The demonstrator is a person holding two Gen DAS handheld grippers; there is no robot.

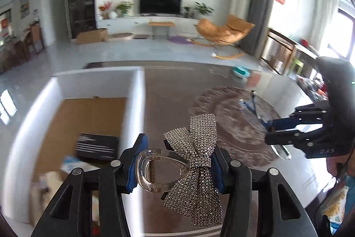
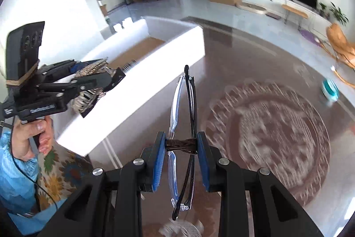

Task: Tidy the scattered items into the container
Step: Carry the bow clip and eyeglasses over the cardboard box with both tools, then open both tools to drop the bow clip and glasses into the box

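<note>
- Left wrist view: left gripper (image 1: 177,161) pinches a rhinestone bow hair clip (image 1: 190,159) above the table (image 1: 168,99); white container (image 1: 133,90) at ten o'clock.
- Right wrist view: right gripper (image 2: 180,154) clamps folded glasses (image 2: 184,126); the container (image 2: 177,37) lies at eleven o'clock.

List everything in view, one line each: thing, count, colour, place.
Hair clip: one, clear with rhinestone bow, held in left gripper.
Glasses: one pair, folded, clear-blue with dark arms, held in right gripper.
Box: one, white walls, brown floor, on table's left.
Black item: one, inside box.
Table: one, dark glossy, round pattern.
Teal container: one, table's far edge.
Left gripper: black, blue pads.
Right gripper: black, blue pads.
</note>
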